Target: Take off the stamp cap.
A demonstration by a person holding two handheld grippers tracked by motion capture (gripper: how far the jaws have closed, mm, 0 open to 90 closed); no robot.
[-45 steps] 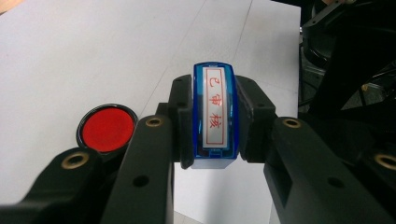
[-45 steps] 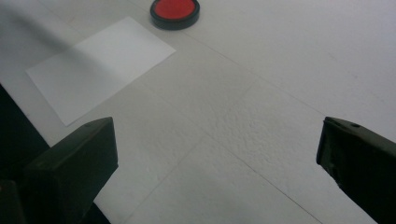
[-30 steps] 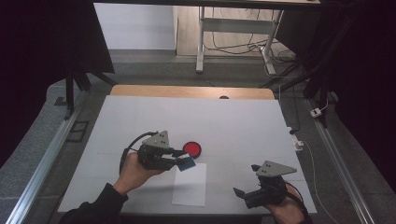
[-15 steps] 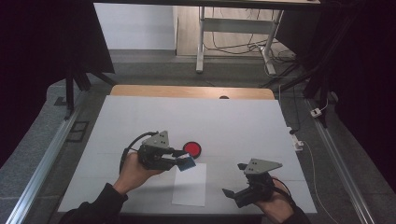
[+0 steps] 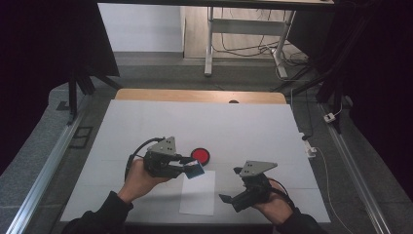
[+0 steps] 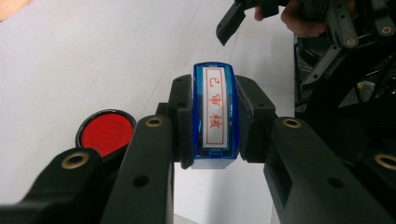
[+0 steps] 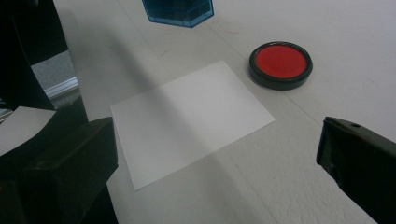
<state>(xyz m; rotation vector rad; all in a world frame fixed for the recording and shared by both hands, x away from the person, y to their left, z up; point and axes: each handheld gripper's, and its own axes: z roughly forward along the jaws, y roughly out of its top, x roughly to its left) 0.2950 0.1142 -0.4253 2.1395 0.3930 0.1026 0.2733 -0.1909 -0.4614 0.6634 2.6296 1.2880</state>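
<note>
Left gripper view: left gripper (image 6: 215, 121) clamps the blue stamp (image 6: 215, 116); right gripper (image 5: 229, 197) gapes nearby.

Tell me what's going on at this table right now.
A person is working with two hand-held grippers over a white table. The left gripper is shut on a blue stamp, holding it in the air above the top edge of a white sheet of paper. A round red ink pad lies open just beyond the paper. The right gripper has its jaws open, holding nothing, and points toward the paper.
</note>
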